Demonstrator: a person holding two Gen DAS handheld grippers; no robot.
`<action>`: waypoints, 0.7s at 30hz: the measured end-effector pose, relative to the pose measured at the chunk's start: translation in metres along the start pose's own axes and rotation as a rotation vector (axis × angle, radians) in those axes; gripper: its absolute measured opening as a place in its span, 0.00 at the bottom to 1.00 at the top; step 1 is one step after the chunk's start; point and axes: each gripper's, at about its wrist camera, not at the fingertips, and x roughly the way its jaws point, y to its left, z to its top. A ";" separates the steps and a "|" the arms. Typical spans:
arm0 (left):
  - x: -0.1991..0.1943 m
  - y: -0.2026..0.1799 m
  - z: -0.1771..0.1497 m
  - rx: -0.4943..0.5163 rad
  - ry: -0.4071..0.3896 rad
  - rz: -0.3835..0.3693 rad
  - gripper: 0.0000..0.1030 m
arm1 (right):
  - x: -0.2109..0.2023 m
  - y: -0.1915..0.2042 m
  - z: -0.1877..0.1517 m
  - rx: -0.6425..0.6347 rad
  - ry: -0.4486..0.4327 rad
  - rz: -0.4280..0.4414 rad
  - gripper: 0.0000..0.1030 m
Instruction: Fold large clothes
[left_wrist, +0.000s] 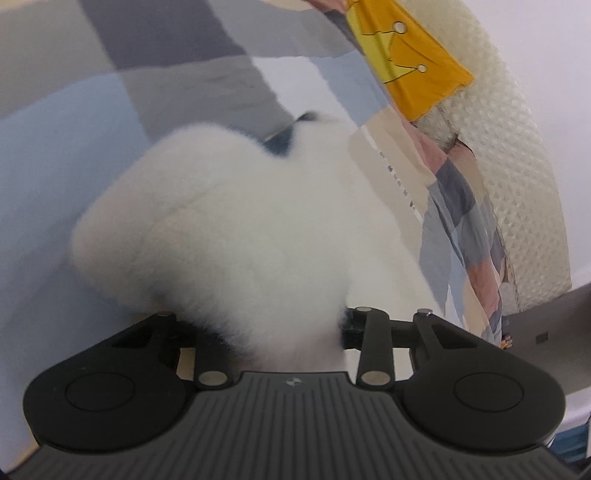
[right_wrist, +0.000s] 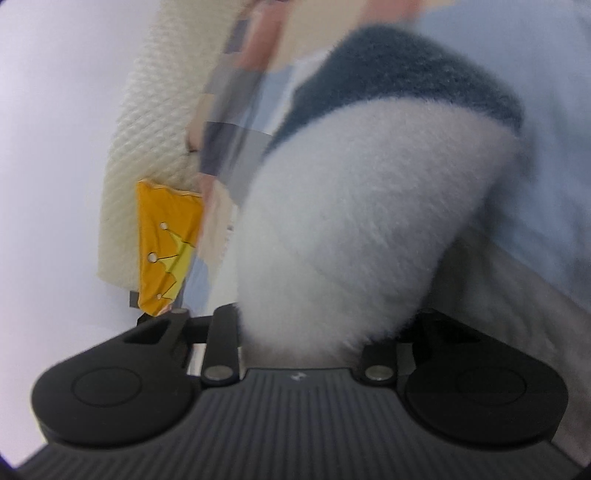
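White fleece garment (left_wrist: 229, 229), navy trim at 12 o'clock, bunched over the patchwork bedspread (left_wrist: 74, 147). We find it pinched in both left gripper (left_wrist: 284, 332) and right gripper (right_wrist: 314, 332).

Both views are bright and evenly lit by soft, diffuse light, with no hard shadows and no glare; the pale wall (left_wrist: 535, 55) reads almost washed out. The fluffy white garment (left_wrist: 236, 229) sits so close to the lens that its pile is soft and out of focus in each view. The right wrist view is the blurrier, with motion smear across the patchwork bedcover (right_wrist: 236, 110) and the garment's dark blue band (right_wrist: 406, 74). Fisheye distortion bends the textured cream headboard (left_wrist: 517, 166) into a curve, and the corners darken into a rounded vignette. The yellow pillow (left_wrist: 413, 62) stays fairly sharp.
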 end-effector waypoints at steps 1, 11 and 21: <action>-0.004 -0.003 0.001 0.013 -0.002 0.000 0.39 | -0.004 0.003 0.000 -0.005 0.000 0.010 0.33; -0.054 -0.062 0.006 0.104 0.000 -0.053 0.38 | -0.059 0.046 0.028 -0.100 -0.005 0.108 0.32; -0.053 -0.174 -0.012 0.195 0.052 -0.088 0.38 | -0.103 0.065 0.100 -0.120 -0.058 0.100 0.32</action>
